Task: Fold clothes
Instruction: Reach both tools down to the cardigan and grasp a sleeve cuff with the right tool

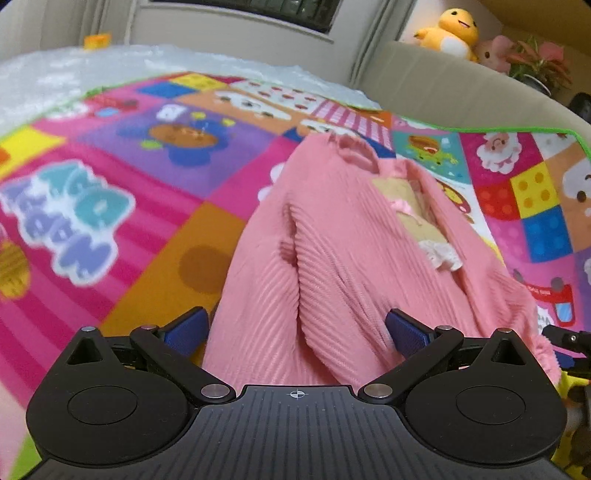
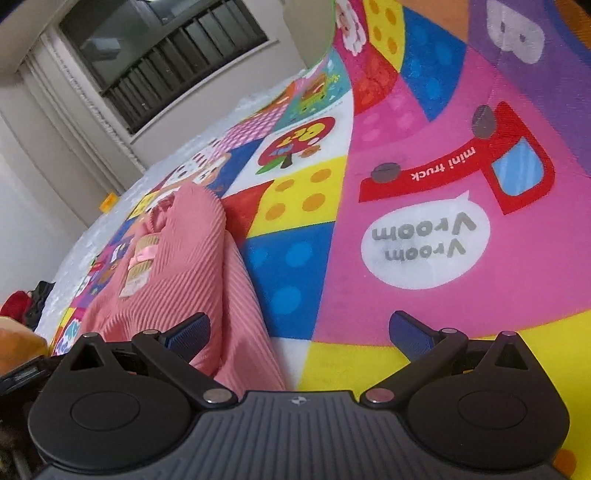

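Observation:
A pink ribbed knit garment (image 1: 332, 236) with a beige front panel and a small pink bow lies on a colourful cartoon play mat (image 1: 110, 184). My left gripper (image 1: 297, 332) is open, its blue pads wide apart on either side of the garment's near edge. In the right wrist view the same garment (image 2: 192, 258) runs up the left side. My right gripper (image 2: 299, 332) is open too; its left pad (image 2: 188, 334) sits over the garment's near edge and its right pad is above the bare mat (image 2: 424, 221).
A beige sofa back (image 1: 461, 85) with plush toys (image 1: 452, 31) and a potted plant borders the mat on the right. White fluffy bedding (image 1: 55, 74) lies beyond the mat. A window with blinds (image 2: 162, 55) is on the far wall.

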`<state>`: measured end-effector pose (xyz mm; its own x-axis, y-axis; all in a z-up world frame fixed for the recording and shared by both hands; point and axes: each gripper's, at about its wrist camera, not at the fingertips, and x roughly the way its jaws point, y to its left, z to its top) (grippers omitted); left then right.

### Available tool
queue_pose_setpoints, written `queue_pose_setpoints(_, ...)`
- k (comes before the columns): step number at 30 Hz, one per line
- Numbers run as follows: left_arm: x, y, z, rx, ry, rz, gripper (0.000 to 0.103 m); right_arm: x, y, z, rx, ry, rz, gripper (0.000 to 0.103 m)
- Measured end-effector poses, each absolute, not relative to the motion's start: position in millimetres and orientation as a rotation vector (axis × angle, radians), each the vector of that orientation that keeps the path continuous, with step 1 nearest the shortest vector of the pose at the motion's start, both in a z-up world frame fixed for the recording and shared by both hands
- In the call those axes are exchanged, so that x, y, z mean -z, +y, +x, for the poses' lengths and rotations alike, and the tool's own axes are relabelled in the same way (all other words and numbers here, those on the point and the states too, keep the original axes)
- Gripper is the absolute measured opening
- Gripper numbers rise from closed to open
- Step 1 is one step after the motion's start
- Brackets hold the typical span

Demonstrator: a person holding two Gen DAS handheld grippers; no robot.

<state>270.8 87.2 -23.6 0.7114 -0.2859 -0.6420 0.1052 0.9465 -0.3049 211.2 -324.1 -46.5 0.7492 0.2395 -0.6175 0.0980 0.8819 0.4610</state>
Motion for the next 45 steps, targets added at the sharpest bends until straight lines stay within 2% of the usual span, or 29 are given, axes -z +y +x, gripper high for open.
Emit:
queue_pose_setpoints(3,25.4,88.3,266.1,0.251,0.734,-0.230,0.103,41.1,-315.1,218.9,-0.119,0.766,0.377,0.103)
queue_pose_setpoints(9,13.5,97.9,268.9,0.375,0.705,-0.308,0.103,13.6,-285.4,252.2,-0.201,0.606,0.257,0.103)
queue_pose_setpoints(12,12.0,97.0,280.6,0.404,0.699,-0.332,0.103,14.1,-267.0,295.7,-0.234,0.619,0.260,0.101)
queue_pose_setpoints(15,23.5,97.1,293.7,0.391,0.740,-0.373,0.103,30.8,-257.9,331.2,-0.226,0.695,0.284,0.077)
queue_pose_setpoints(18,25.7,97.6,287.2,0.431,0.735,-0.391,0.103,40.8,-251.0,333.4,-0.239,0.709,0.270,0.065)
queue_pose_setpoints(19,26.3,96.9,283.2,0.459,0.742,-0.404,0.103,40.0,-247.9,327.5,-0.275,0.713,0.258,0.054)
queue_pose_setpoints(25,29.0,77.2,240.1,0.526,0.755,-0.365,0.103,41.2,-237.2,276.0,-0.355,0.731,0.158,0.045)
queue_pose_setpoints(36,12.6,71.3,130.9,0.583,0.789,-0.365,0.103,31.6,-252.5,153.7,-0.382,0.739,0.075,0.044)
queue_pose_setpoints(41,-20.6,92.1,106.3,0.395,0.701,-0.243,0.103,8.4,-252.3,115.2,-0.331,0.624,-0.070,0.053)
queue_pose_setpoints(45,-36.2,96.1,92.5,0.293,0.605,-0.144,0.103,-20.1,-251.7,93.8,-0.481,0.606,0.010,0.053)
